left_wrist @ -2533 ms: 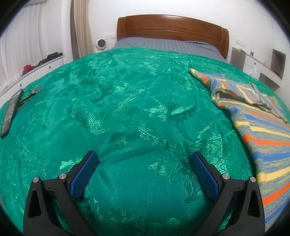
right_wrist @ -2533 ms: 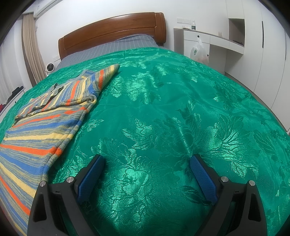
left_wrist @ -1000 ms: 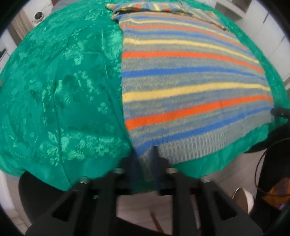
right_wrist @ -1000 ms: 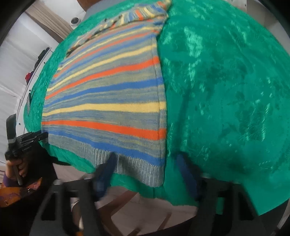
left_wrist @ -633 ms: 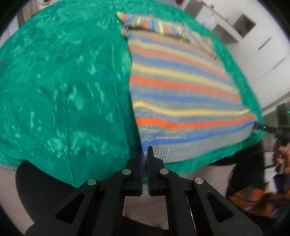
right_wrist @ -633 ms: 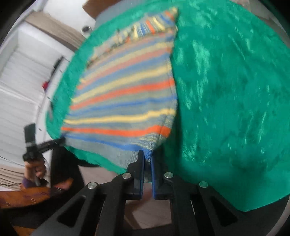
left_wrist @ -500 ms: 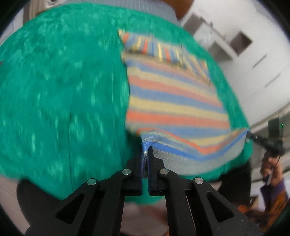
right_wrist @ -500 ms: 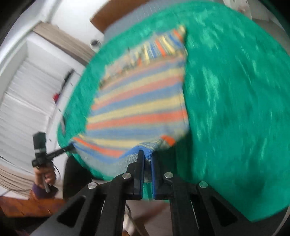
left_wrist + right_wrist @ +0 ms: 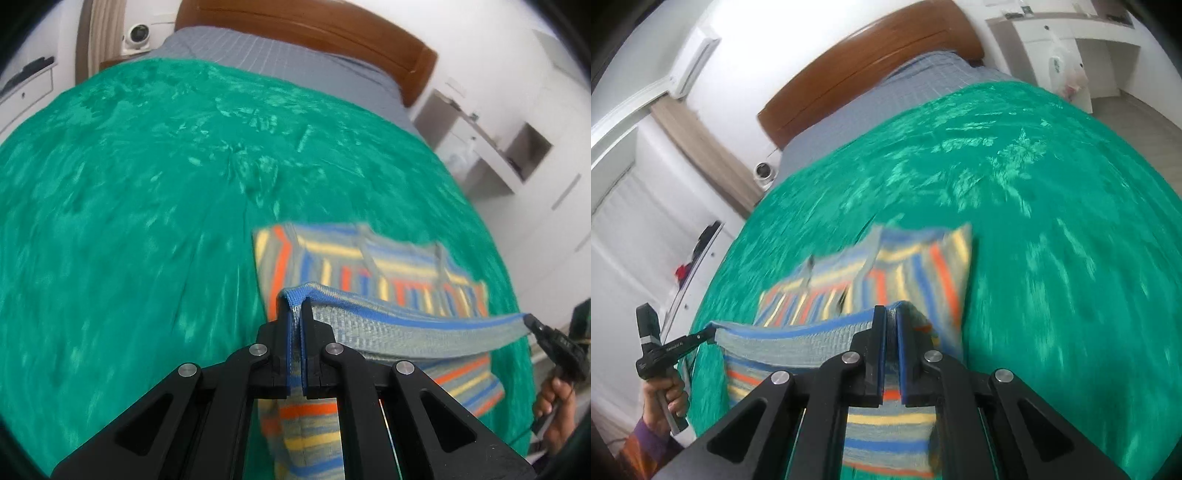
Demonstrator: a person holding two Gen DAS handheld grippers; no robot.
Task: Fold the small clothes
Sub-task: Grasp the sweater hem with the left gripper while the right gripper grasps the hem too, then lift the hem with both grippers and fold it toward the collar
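Above glossy green brocade bedspread point(image 9: 129, 206), ribbed hem of striped knit sweater point(image 9: 388, 325) pinched taut between both hand-held grippers point(image 9: 294, 314) point(image 9: 892, 317).

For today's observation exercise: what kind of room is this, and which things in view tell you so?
Most likely a home bedroom. A bed with a wooden headboard fills the view, spread with a green bedspread, and white built-in cupboards line the wall beside it.

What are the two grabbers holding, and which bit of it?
Both hold the striped knitted sweater by its grey ribbed bottom hem: the left gripper pinches one corner, the right gripper the other.
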